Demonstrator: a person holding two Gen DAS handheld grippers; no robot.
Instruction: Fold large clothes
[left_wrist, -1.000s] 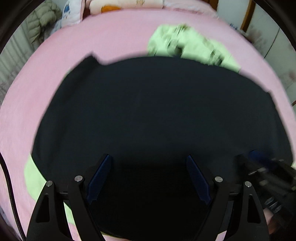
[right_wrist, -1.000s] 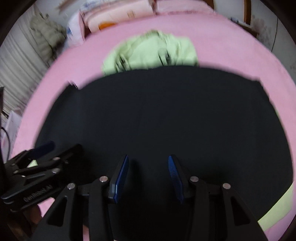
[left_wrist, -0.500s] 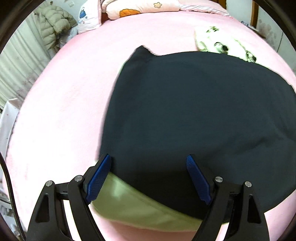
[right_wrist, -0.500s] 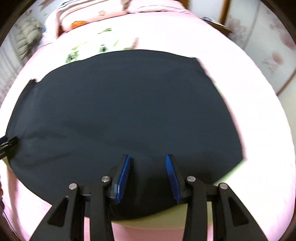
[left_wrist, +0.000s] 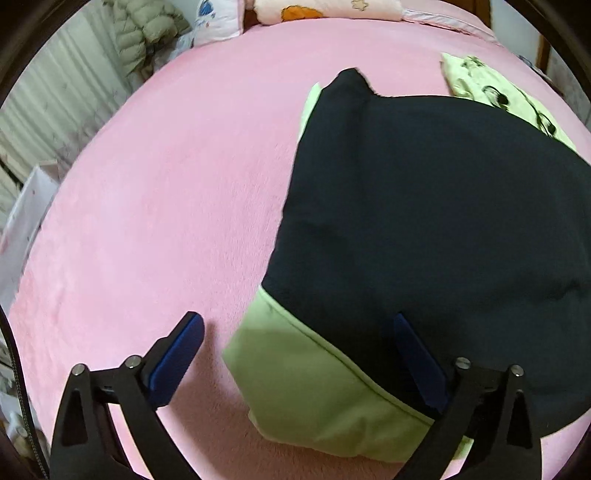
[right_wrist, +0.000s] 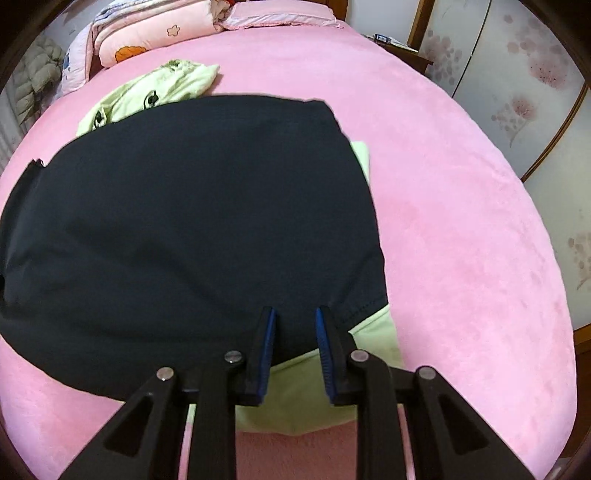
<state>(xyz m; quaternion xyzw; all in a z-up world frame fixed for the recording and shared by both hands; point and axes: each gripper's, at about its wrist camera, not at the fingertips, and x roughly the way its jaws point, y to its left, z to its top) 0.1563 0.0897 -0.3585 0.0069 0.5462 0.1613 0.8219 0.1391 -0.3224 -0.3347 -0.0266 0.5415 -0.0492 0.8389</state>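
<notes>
A dark navy garment (left_wrist: 424, 203) (right_wrist: 203, 221) lies spread flat on a pink bed (left_wrist: 166, 184) (right_wrist: 461, 221). It covers most of a light green garment (left_wrist: 314, 376) (right_wrist: 314, 387), which peeks out along the near edge and at the far side. My left gripper (left_wrist: 297, 317) hangs over the near left corner. Its jaws are opening wide, with the green hem and dark edge between them, untouched. My right gripper (right_wrist: 295, 312) is at the near right corner. Its jaws are closing around the dark hem, which puckers beside the right pad.
Pillows (right_wrist: 147, 37) lie at the head of the bed, with a puffy jacket (left_wrist: 147, 29) beyond on the left. Flower-patterned sliding doors (right_wrist: 517, 92) and a wooden nightstand (right_wrist: 399, 48) stand on the right. A white box (left_wrist: 26, 214) sits at the left bedside.
The two grippers have spread apart, left toward the garment's left corner, right toward its right corner. The left jaws have widened and the right jaws have narrowed.
</notes>
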